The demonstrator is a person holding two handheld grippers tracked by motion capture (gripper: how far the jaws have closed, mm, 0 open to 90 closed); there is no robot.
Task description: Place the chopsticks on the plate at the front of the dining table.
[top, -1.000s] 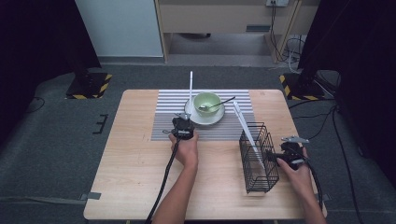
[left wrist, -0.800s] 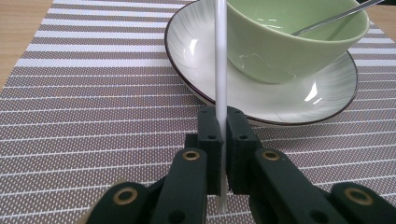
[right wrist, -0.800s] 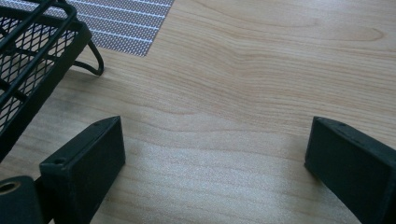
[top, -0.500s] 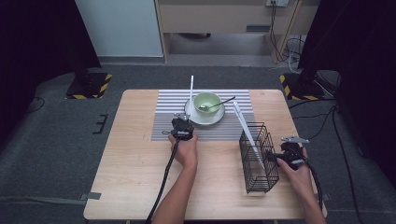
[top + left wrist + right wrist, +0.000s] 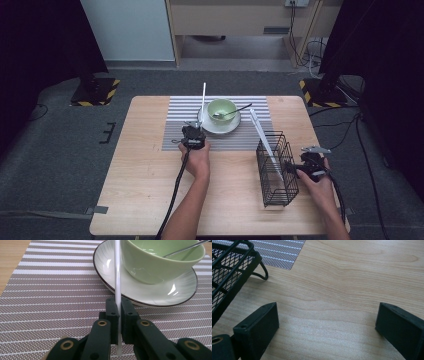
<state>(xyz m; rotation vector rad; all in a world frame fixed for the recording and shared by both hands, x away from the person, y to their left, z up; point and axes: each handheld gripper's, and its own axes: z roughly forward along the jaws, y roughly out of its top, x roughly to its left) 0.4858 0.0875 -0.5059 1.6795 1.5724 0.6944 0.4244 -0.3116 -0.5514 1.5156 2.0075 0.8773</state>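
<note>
Nearest the person, at about five o'clock on the pale wooden table (image 5: 150, 200), the right gripper (image 5: 292, 169) rests low with its jaws spread wide and nothing between them, just beside the black wire-mesh basket (image 5: 276, 170); in the right gripper view its black pads (image 5: 259, 325) frame only bare wood, with the basket's corner at ten o'clock. That open, parked pose suggests it is waiting to steady the basket or to receive something. A long white stick (image 5: 265, 142) leans inside the basket, tilted toward eleven o'clock, presumably because the upright cage keeps slim utensils standing. Farther in, near the table's centre, the left gripper (image 5: 192, 131) is clamped narrowly on a thin white plastic rod (image 5: 117, 277), which runs straight toward twelve o'clock between the pads and passes just beside the rim of the white saucer (image 5: 175, 290). Gripping it near its lower end leaves most of its length free, probably for lifting it toward the basket. The saucer sits on the grey striped woven placemat (image 5: 50, 290) and carries a pale green ceramic bowl (image 5: 160, 262), in which a metal spoon (image 5: 231, 112) rests, handle pointing to two o'clock.
</note>
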